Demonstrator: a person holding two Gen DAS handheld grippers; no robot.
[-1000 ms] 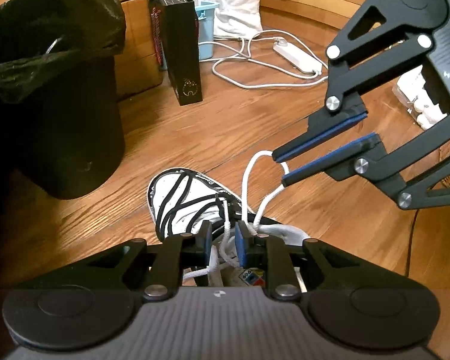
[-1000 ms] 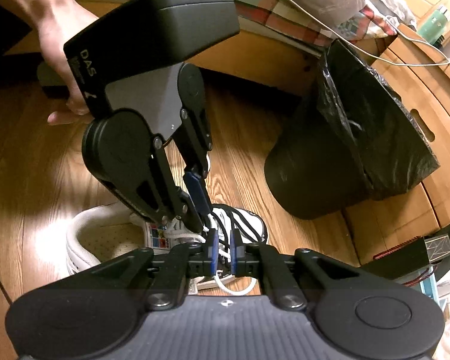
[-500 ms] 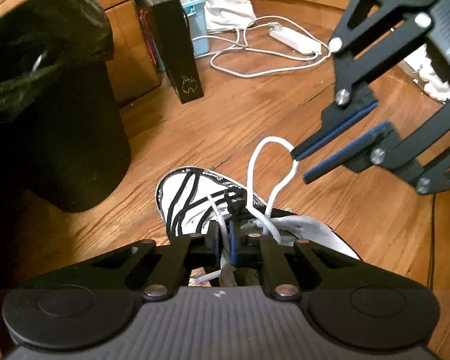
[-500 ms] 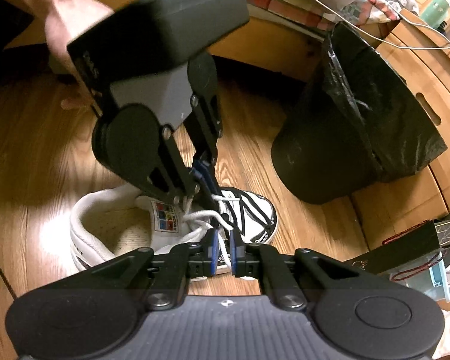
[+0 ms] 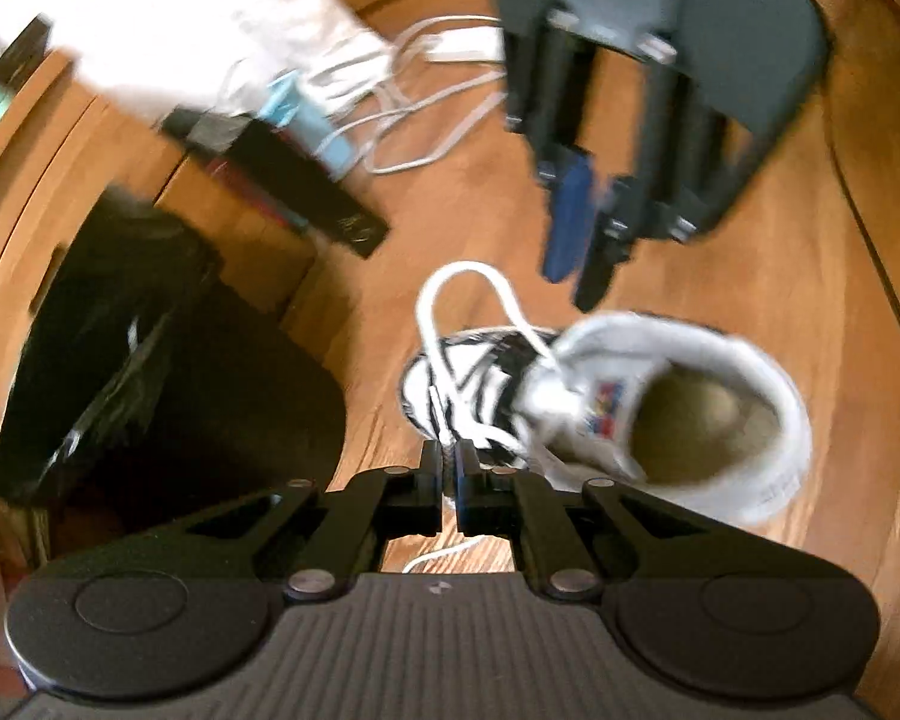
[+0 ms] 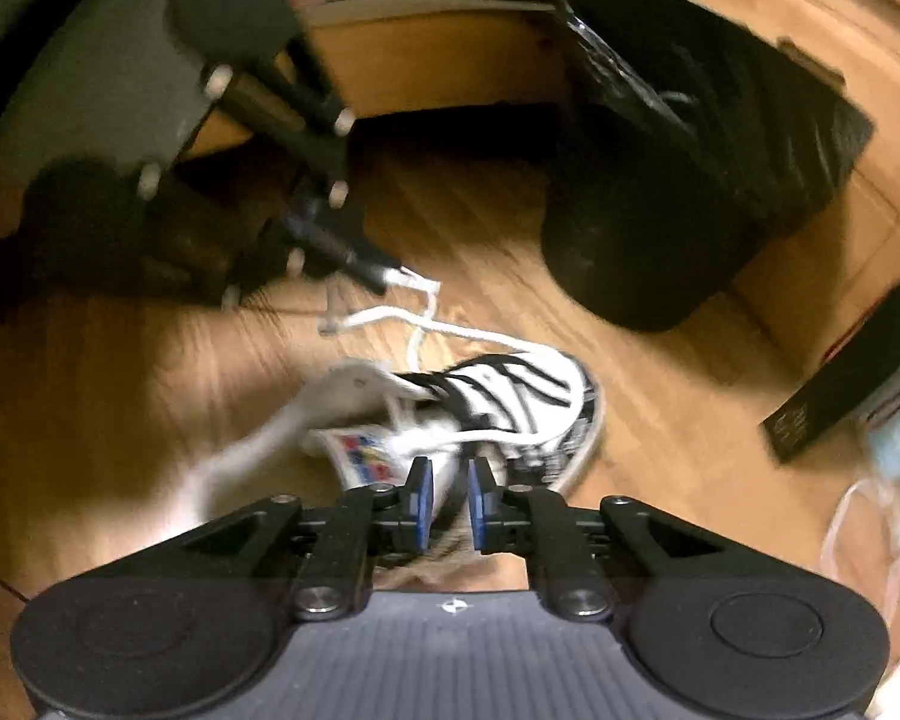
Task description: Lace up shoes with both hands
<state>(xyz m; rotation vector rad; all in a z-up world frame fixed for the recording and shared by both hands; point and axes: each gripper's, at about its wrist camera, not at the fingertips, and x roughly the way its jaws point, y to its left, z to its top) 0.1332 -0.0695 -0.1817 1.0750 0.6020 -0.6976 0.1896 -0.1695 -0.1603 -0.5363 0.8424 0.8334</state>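
Note:
A white high-top shoe with black stripes (image 5: 600, 396) lies on the wooden floor; it also shows in the right wrist view (image 6: 498, 402). My left gripper (image 5: 449, 468) is shut on the white lace (image 5: 450, 300), which rises in a free loop above the toe. In the right wrist view the left gripper (image 6: 384, 279) holds the lace (image 6: 426, 324) taut to the left of the shoe. My right gripper (image 6: 448, 495) is slightly open over the shoe's tongue, with nothing between its pads. It hangs above the shoe in the left wrist view (image 5: 576, 276). Both views are blurred.
A black bin with a black bag (image 5: 150, 372) stands left of the shoe, also in the right wrist view (image 6: 678, 180). A black box (image 5: 306, 192), white cables and a power strip (image 5: 426, 84) lie behind. Wooden drawers surround the floor.
My right gripper has let go of the lace loop and opened, and now hangs above the shoe. My left gripper has pulled its lace sideways. Both cameras swung fast.

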